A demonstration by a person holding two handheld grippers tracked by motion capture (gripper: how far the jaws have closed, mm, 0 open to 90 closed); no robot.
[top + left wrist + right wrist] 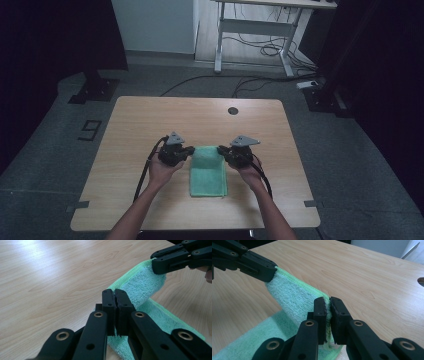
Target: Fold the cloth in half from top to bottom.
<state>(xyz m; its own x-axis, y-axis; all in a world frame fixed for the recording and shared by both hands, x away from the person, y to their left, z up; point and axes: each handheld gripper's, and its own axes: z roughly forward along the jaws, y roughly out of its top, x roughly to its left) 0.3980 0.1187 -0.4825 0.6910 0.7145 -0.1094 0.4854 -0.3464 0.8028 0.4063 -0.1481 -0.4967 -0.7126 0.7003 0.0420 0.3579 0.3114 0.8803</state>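
- High view: the left gripper (186,151) and the right gripper (226,152) are at the two far corners of a green towel (208,176), one at each side. The towel lies near the middle of the table (150,120), a little toward the person. Its far edge looks raised from the wood, and the rest lies flat.
- High view: the person's hands come from the near edge, and a cable trails back from each gripper.
- Left gripper view: the left gripper (115,296) has its jaws pressed together on the towel (142,287) at one corner of the raised edge. The cloth is stretched in the air to the right gripper (160,265), which pinches the other corner. The lower layer of the towel rests on the table (50,277).
- Right gripper view: the right gripper (328,302) is also closed on the towel (292,297); a thin line of cloth shows between the jaws. The left gripper (268,273) holds the far corner, and the edge is tight between them.
- Step, in my judgement: both corners are gripped and lifted, so a fold toward the person is starting.
- Next move, I think: carry both corners together, at the same height and speed, over the flat part to the near edge. The grippers should keep the edge tight so that it does not sag or twist, then lower it straight on the near corners before opening.
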